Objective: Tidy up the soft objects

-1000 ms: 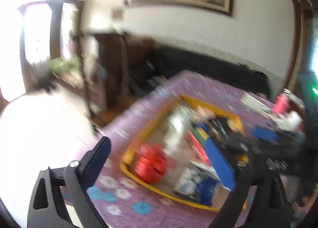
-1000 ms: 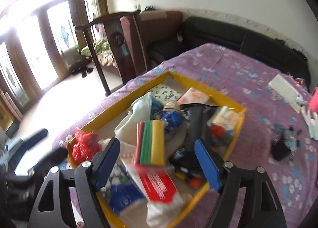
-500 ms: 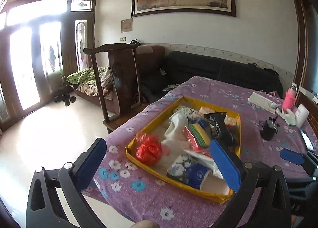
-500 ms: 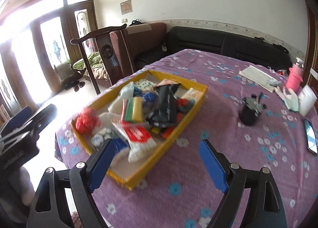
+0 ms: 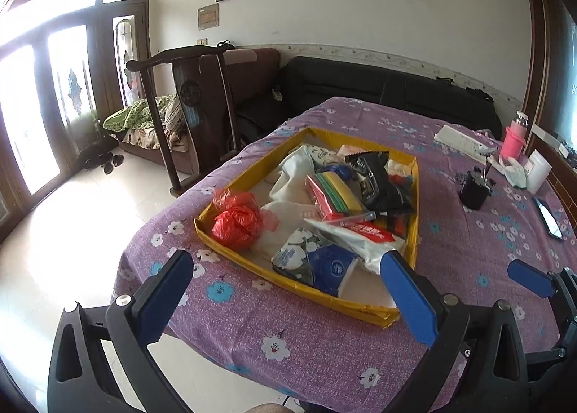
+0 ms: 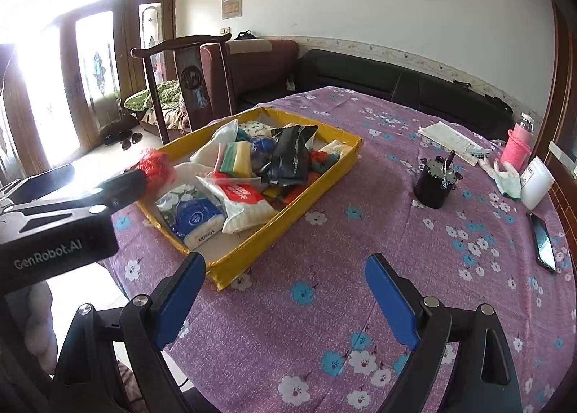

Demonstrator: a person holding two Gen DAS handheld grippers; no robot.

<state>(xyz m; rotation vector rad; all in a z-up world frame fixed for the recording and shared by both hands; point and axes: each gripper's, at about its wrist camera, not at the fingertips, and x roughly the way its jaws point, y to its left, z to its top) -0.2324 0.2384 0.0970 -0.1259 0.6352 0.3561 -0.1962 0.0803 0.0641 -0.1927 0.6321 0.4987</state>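
Soft packs fill the yellow tray (image 5: 416,196); both tools (image 5: 288,294) (image 6: 285,290) gape empty, "GenRobot.AI" lettering showing only rightward.

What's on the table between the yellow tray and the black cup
Nothing: in the right wrist view, only bare purple flowered tablecloth lies between the yellow tray and the black cup.

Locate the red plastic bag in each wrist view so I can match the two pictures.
Left wrist: red bag sits left of centre, in the near-left corner of the yellow tray.
Right wrist: red bag is at left, mid-height, in the tray's left corner, partly behind the left gripper.
Shared landmark: the black cup on the table right of the tray.
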